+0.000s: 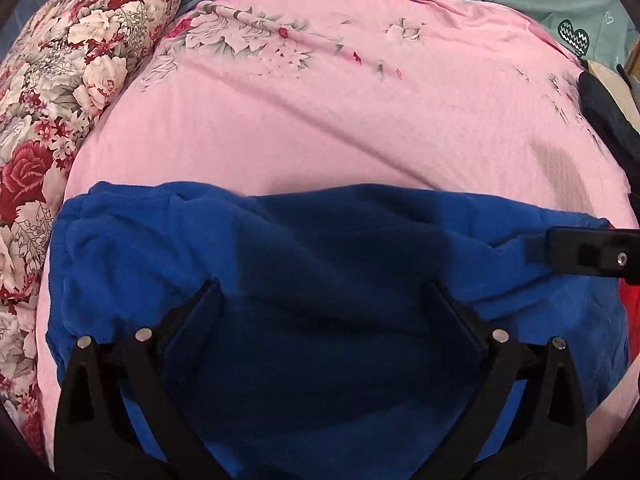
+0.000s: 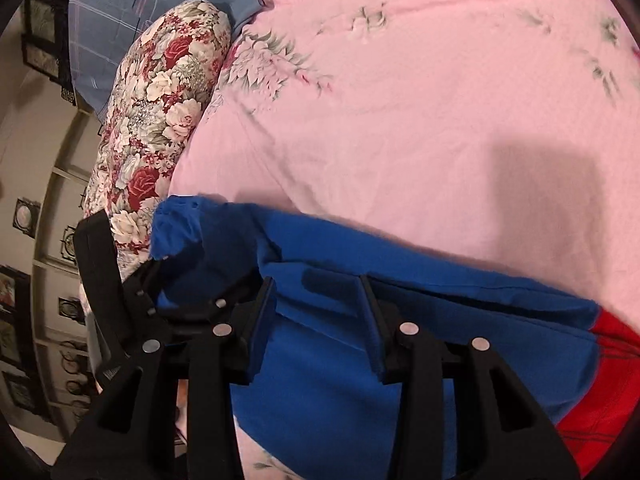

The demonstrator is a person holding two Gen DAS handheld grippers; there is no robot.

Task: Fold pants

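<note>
The bright blue fleece pants (image 1: 280, 248) lie bunched across the near part of a bed covered by a pink flowered sheet (image 1: 340, 120), with a red-and-cream rose-print pillow (image 1: 60, 80) along the left edge. The left gripper (image 1: 324, 300) hovers over the pants with jaws spread wide, nothing between them. The right gripper (image 2: 318, 292) has its jaws partly apart with blue cloth between them; whether they pinch it I cannot tell. A red cloth (image 2: 600, 380) shows beside the pants at right

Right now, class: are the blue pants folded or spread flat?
Folded, partly: the blue pants lie doubled in a thick bunched band on the pink sheet, layered edges showing.
</note>
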